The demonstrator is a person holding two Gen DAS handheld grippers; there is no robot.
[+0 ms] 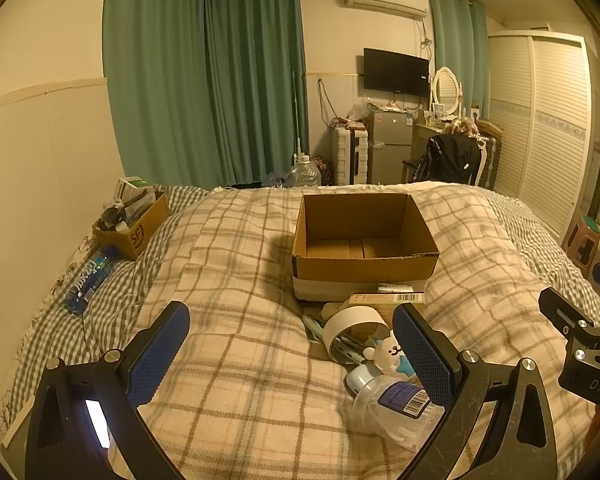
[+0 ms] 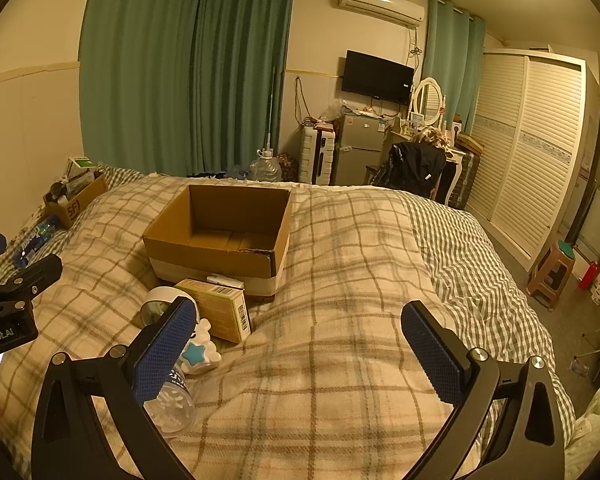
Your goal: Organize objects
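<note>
An open cardboard box sits empty on the plaid bedspread. In front of it lies a pile: a tan carton with a barcode, a white tape roll, a white bear toy with a blue star and a clear plastic bottle. My left gripper is open and empty, left of the pile. My right gripper is open and empty, right of the pile.
A smaller SF box full of items stands at the bed's far left, with a blue bottle lying beside it. Beyond the bed are a fridge, a chair with a black jacket, a wardrobe and a stool.
</note>
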